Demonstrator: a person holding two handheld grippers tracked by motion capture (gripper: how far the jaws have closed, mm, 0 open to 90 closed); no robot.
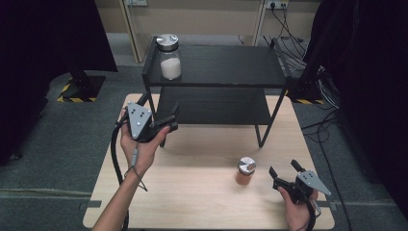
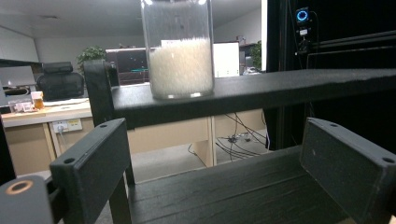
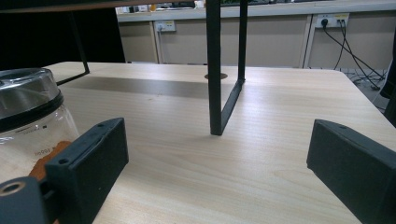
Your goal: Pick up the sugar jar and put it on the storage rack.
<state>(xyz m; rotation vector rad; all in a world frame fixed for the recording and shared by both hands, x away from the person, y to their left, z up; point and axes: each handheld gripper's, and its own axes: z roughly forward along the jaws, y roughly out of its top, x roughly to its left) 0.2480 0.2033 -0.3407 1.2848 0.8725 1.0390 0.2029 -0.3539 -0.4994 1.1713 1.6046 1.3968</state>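
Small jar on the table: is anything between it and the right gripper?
Nothing visible. The small jar stands on bare table just left of the open right gripper; the shelf rack's leg is farther back.

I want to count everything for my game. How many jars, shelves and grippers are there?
Jars: 2, white-filled jar on the shelf and orange-filled jar on the table.
Shelf: 1.
Grippers: 2, left gripper and right gripper.
Total: 5.
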